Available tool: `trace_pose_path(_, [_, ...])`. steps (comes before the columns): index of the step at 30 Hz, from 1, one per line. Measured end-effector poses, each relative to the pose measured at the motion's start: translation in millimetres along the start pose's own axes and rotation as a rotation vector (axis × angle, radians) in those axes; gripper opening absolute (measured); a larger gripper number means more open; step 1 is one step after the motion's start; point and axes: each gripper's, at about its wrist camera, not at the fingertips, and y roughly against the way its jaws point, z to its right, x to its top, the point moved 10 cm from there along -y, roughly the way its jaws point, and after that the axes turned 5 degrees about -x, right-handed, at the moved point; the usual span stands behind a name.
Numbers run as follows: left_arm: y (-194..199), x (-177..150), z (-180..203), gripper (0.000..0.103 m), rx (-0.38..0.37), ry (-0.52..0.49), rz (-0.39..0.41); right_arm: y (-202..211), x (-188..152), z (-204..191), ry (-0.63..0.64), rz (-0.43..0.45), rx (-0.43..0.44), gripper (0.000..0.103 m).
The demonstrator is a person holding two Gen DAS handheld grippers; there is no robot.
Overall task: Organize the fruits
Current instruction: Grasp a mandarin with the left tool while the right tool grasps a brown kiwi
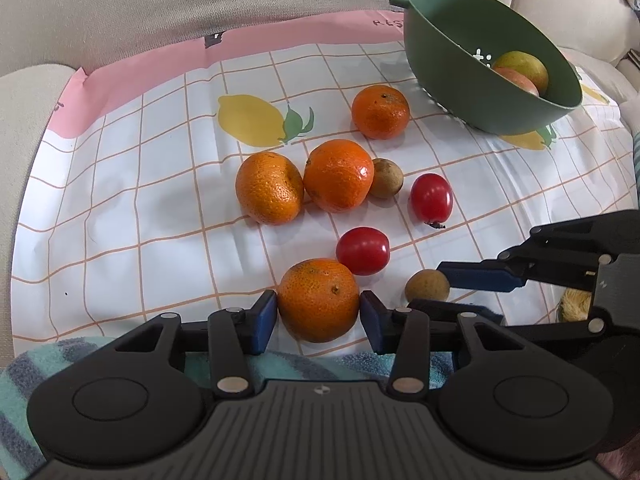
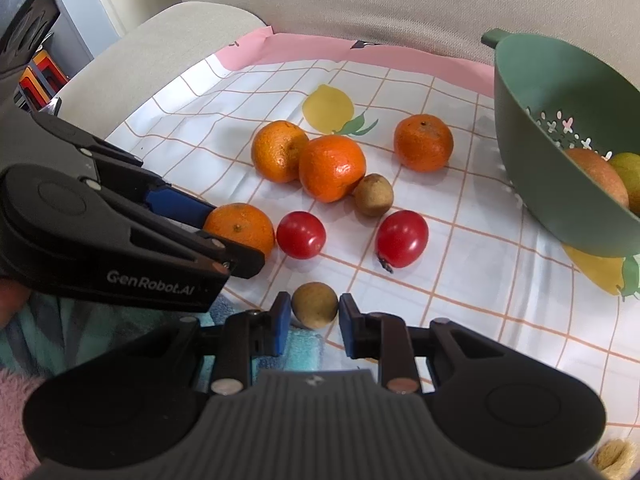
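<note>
My left gripper (image 1: 319, 312) is shut on a mandarin (image 1: 319, 300) at the near edge of the checked cloth (image 1: 160, 200); it also shows in the right wrist view (image 2: 240, 226). My right gripper (image 2: 314, 312) has its pads against a small brown longan (image 2: 315, 305), also seen in the left wrist view (image 1: 427, 285). Three more mandarins (image 1: 338, 175), two red cherry tomatoes (image 1: 363, 251) and another longan (image 1: 386, 178) lie on the cloth. A green colander (image 1: 480, 72) at the back right holds two larger fruits (image 1: 520, 72).
The cloth lies on a beige sofa seat with the backrest (image 1: 240, 0) behind. A teal striped towel (image 1: 24, 380) lies under the grippers at the near edge. Shelving (image 2: 40, 72) stands at the far left.
</note>
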Motion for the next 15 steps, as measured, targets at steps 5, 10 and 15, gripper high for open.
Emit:
trace_pose_path(5, [2.2,-1.6,0.3,0.050,0.005,0.002,0.006,3.7,-2.7,3.4,0.002,0.000,-0.010,0.022])
trace_pose_path(10, [8.3,-3.0,1.4,0.050,0.009,0.006,0.027,8.5,-4.1,4.9,0.007,0.004,-0.021,0.022])
trace_pose_path(15, [17.6,-3.9,2.3,0.050,-0.005,0.032,0.058,14.9,-5.6,6.3,0.010,0.014,-0.028,0.022])
